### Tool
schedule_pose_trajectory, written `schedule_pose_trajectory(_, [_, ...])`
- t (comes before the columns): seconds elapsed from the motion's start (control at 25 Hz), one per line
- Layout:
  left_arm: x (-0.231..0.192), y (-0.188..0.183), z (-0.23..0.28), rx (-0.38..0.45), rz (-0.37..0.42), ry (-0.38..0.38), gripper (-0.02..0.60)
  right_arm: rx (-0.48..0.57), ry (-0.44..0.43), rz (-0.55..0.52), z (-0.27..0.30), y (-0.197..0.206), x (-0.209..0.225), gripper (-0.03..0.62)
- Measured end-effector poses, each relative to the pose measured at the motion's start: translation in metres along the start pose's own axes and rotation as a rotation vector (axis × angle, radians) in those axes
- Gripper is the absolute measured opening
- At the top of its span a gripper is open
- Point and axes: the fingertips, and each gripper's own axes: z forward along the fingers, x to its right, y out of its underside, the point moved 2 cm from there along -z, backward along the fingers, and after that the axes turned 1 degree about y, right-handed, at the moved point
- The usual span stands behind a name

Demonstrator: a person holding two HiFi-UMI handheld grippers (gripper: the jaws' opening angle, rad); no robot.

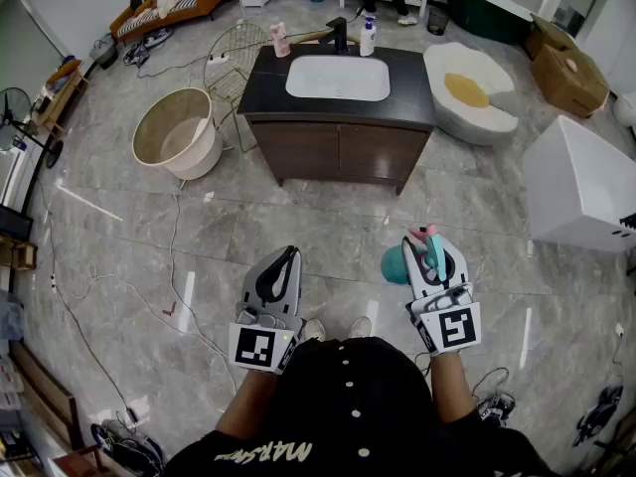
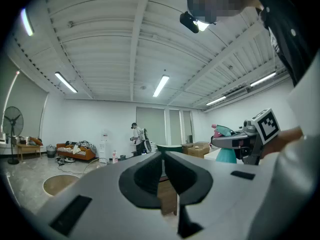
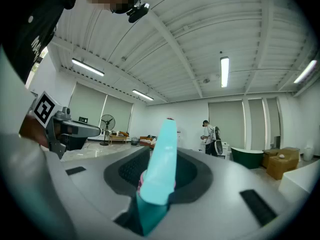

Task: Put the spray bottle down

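Out on the marble floor, well short of the vanity, we hold the teal bottle upright in mid-air, the right gripper clamped on its trigger head. The left gripper hangs alongside, jaws together and empty. To set it down well, we judge, we should lower it until the base rests flat on bare countertop clear of the basin, and only then part the jaws.

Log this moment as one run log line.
right gripper: shut on spray bottle | left gripper: shut, empty | spray bottle: held up, not yet down
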Motion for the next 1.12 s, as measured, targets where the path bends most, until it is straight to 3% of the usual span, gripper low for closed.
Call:
schedule_pose_trajectory(0.64, [0.041,0.002,0.006,-0.007,0.004,-0.077,0.023,-0.016,-0.047,0.012,-0.022,0.02,0.036,0.109])
schedule_pose_trajectory(1.12, [0.03,0.013,0.019,-0.012,-0.009,-0.103,0.023,-0.026,-0.033,0.015,-0.006,0.032,0.057,0.109])
